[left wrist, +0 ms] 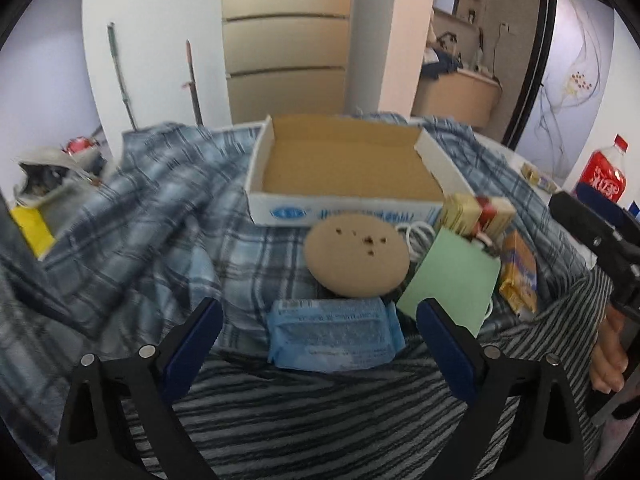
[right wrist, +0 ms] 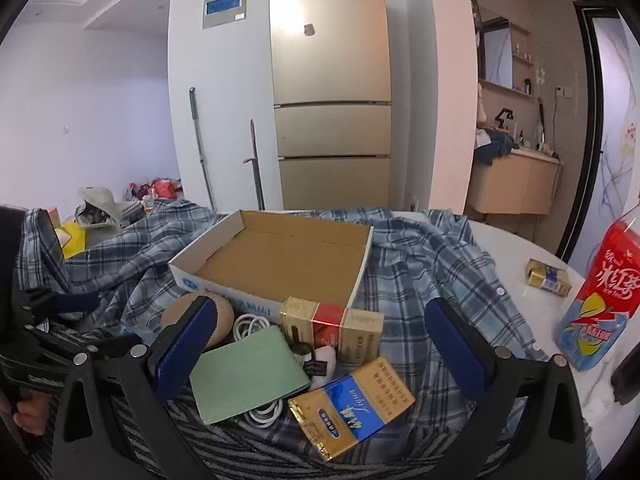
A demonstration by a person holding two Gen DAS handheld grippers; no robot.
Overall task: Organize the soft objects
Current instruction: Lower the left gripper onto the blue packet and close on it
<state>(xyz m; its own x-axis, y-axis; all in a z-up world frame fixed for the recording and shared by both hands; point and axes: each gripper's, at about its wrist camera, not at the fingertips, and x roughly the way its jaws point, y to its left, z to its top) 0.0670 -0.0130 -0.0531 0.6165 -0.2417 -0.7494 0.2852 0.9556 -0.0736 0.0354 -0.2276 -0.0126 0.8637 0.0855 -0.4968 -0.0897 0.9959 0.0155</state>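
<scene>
Soft objects, counter-top lot, listed near to far. Striped cloth [left wrist: 320,412]: dark and grey, spread nearest, under both claws. Blue tissue pack [left wrist: 335,334]: lies flat on the striped cloth, between the spread fingers of the left claw [left wrist: 320,320], which is wide open and holds nothing. Right claw [right wrist: 322,328]: likewise wide open and empty, poised above the clutter. Gold-and-blue cigarette pack [right wrist: 351,407]: lies between its fingers, just beside a green card [right wrist: 248,376]. White cable [right wrist: 250,326]: coiled, partly under the card. Tan round disc [left wrist: 356,258]: left of the card, its far edge close against the box front. Gold-and-red carton [right wrist: 332,328]: touching the box's near right corner. Cardboard box [right wrist: 224,252]: open, shallow, empty, resting on the plaid shirt [right wrist: 420,264], which lies rumpled across the counter [right wrist: 516,252]. Red drink bottle [right wrist: 600,304]: upright at far right on bare counter, apart from the cloths.
</scene>
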